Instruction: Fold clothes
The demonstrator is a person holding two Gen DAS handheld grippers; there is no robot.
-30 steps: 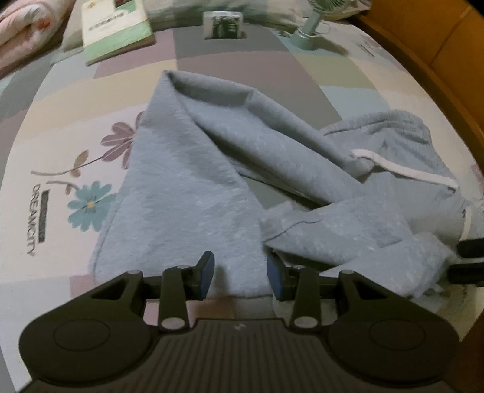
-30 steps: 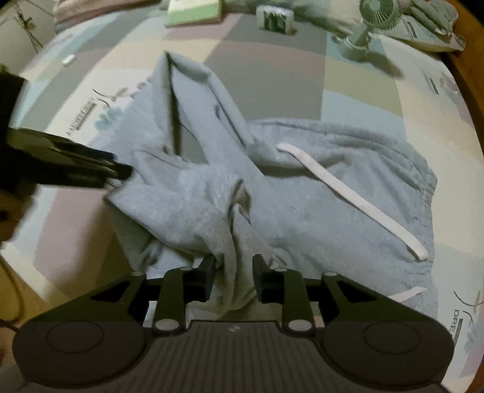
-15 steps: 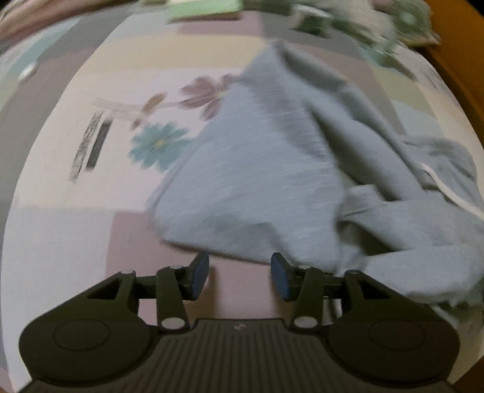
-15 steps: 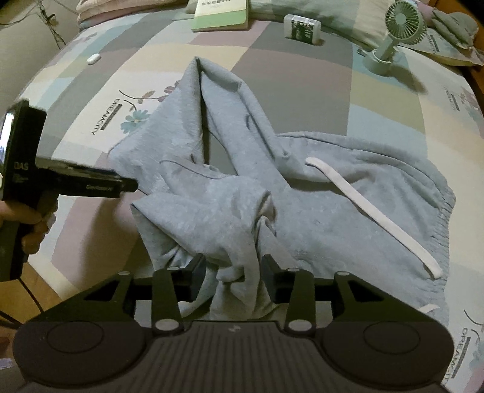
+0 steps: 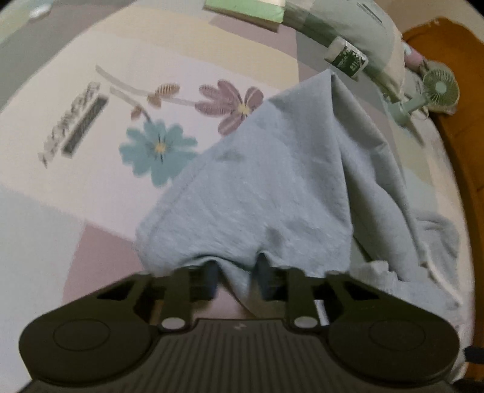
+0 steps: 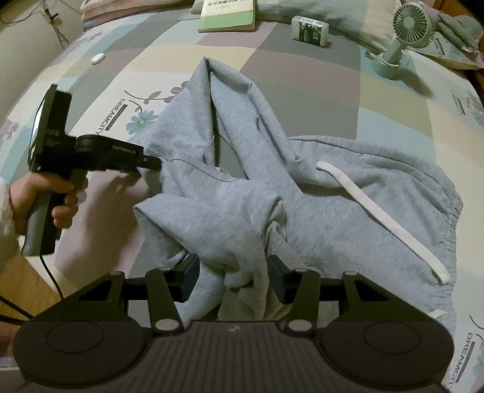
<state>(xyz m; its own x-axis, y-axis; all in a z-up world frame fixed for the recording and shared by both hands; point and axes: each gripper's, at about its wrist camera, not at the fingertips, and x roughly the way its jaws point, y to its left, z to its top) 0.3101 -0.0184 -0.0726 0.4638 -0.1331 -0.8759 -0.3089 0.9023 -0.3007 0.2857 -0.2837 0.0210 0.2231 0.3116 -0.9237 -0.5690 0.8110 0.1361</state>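
Bare bedsheet (image 6: 326, 78) between sweatpants (image 6: 302, 187) and fan (image 6: 396, 39)

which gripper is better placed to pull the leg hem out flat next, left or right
Left, probably. The left gripper sits at the hem edge of the grey sweatpants, fabric draped between its open fingers. The right gripper, also open, straddles the bunched middle fold, a poor spot to pull from.

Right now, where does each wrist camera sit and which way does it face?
Left wrist: on the left gripper, low at the hem of the grey fleece sweatpants, facing across the patchwork bedsheet; only its own fingers show.
Right wrist: on the right gripper, over bunched fabric, facing the headboard end; the left gripper and hand show.
Shared: sweatpants, small green desk fan, green book.
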